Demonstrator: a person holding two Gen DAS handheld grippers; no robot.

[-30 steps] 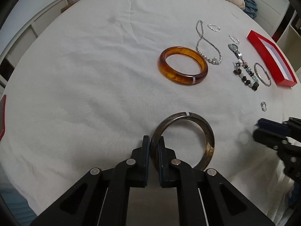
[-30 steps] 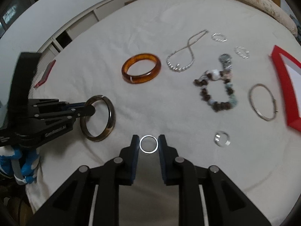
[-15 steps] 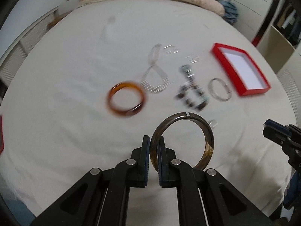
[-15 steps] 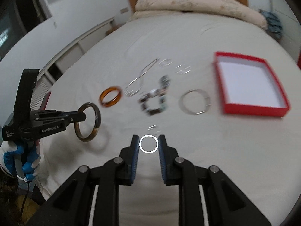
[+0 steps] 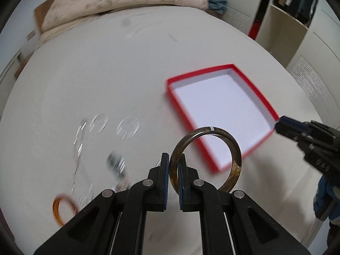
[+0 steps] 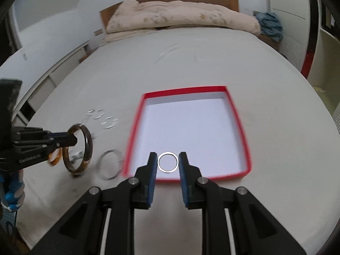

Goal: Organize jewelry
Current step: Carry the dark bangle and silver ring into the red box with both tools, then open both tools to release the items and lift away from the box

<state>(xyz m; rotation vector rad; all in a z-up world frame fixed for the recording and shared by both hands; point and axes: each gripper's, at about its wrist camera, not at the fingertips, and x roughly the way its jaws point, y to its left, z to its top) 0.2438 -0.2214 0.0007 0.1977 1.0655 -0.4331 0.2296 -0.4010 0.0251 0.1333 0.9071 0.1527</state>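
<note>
My left gripper (image 5: 174,165) is shut on a dark brown bangle (image 5: 234,146) and holds it in the air just left of the red box (image 5: 204,72). It also shows in the right wrist view (image 6: 73,141) with the bangle (image 6: 88,146). My right gripper (image 6: 167,162) is shut on a small silver ring (image 6: 167,153) over the near edge of the red box (image 6: 184,90), whose white inside holds nothing. The right gripper shows at the box's right corner in the left wrist view (image 5: 280,125).
Blurred on the white bed cover lie an amber bangle (image 5: 63,210), a silver bangle (image 6: 109,166), small silver rings (image 5: 127,126), a chain and a bead bracelet. A folded quilt (image 6: 180,14) lies at the headboard. Shelves (image 5: 284,25) stand to the right.
Both grippers have swung right and forward toward the red box, each keeping its piece. The box is now close ahead; the loose jewelry has slid to the left of both views.
</note>
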